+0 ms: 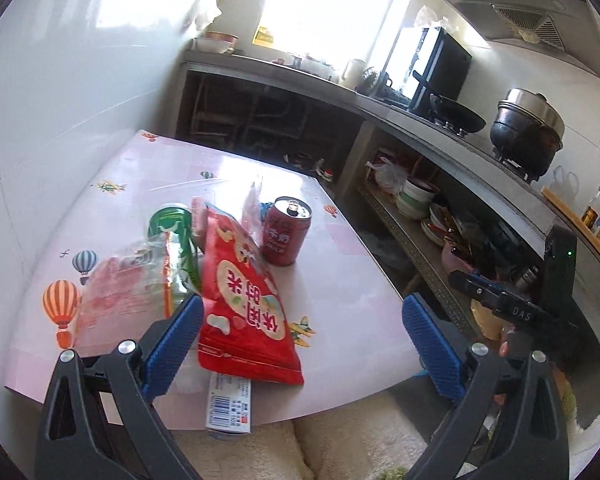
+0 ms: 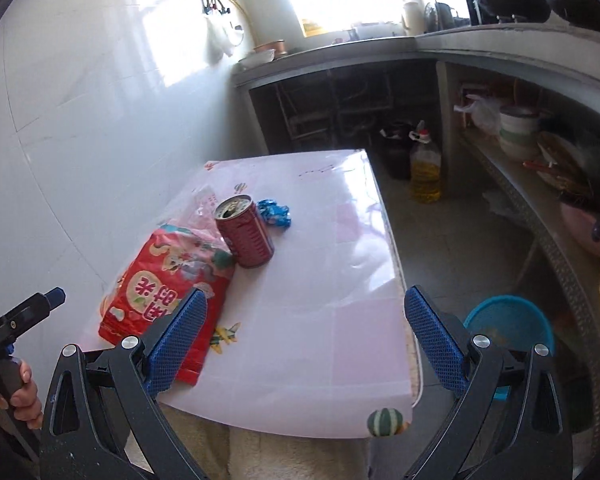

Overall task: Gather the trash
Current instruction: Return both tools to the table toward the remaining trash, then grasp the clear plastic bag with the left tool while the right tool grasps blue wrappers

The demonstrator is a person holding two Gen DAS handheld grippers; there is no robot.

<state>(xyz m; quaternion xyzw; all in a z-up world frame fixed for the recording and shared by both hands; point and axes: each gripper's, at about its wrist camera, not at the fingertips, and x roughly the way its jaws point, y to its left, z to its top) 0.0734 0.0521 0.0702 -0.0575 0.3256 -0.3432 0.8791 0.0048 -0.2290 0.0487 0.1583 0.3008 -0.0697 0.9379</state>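
The left gripper (image 1: 302, 320) hung wide open above the near edge of the tabletop (image 1: 340, 280), holding nothing; its blue left finger (image 1: 172, 344) sat in front of the crumpled clear wrapper (image 1: 120, 288), and its right finger stood over the tabletop's right edge; between them lay the red snack bag (image 1: 244, 312), flat with its printed face up, its near end overlapping a white barcode label (image 1: 228, 408) that stuck out past the tabletop edge; a green can (image 1: 172, 232) lay on its side behind the clear wrapper, partly hidden by it; the red can (image 1: 286, 232) stood upright just beyond the snack bag's far end, with pink-tinted plastic beside it.

The right gripper (image 2: 304, 324) was likewise spread wide and empty, poised over the near part of the tabletop (image 2: 320, 280); its left finger overlapped the near corner of the red snack bag (image 2: 168, 292) in view, though whether it touched could not be told; the red can (image 2: 246, 232) stood upright against the bag's far end, its top opened; a crumpled blue foil wrapper (image 2: 274, 212) lay just behind the can, near it but apart; a blue basin (image 2: 508, 324) sat on the floor to the right of the tabletop, and a bottle of yellow oil (image 2: 424, 168) stood on the floor further back.
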